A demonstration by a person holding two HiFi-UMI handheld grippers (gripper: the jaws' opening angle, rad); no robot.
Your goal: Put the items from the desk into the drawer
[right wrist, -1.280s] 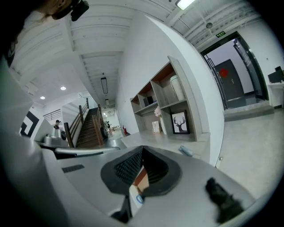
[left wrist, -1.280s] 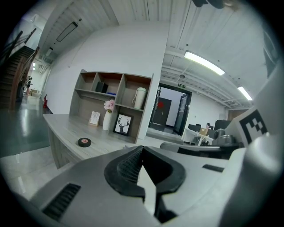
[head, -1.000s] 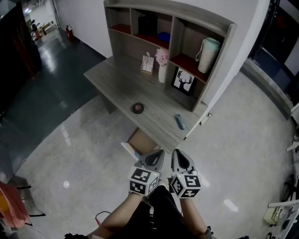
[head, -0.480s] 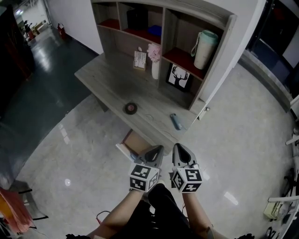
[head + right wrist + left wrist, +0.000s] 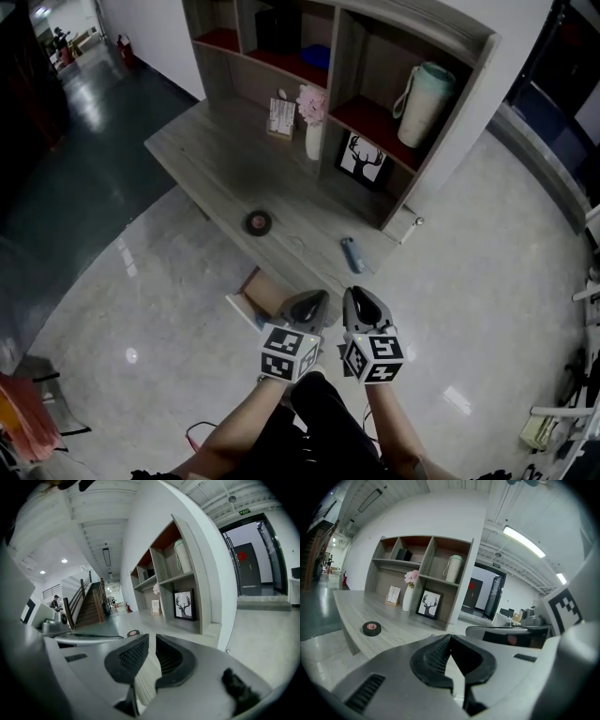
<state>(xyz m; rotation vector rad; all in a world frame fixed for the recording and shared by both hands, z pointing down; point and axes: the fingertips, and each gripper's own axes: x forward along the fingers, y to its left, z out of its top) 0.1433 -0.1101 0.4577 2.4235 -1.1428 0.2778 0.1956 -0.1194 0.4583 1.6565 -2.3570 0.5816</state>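
Approach step, nothing gripped. Left gripper (image 5: 315, 298) jaws closed tip to tip, empty; right gripper (image 5: 359, 296) jaws nearly together, thin slit, empty. Tape roll (image 5: 257, 222) and blue pen-like item (image 5: 351, 253) on desk (image 5: 202, 155); drawer (image 5: 272, 287) open below. Next, likely: spread jaws, reach nearest item.

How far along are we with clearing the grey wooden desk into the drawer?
Done: the tan-lined drawer under the grey wooden desk stands open; what it holds can't be made out. In hand: nothing, the left gripper and right gripper are both empty, short of the desk. Left: the black tape roll and the small blue pen-like item lie on the desktop.
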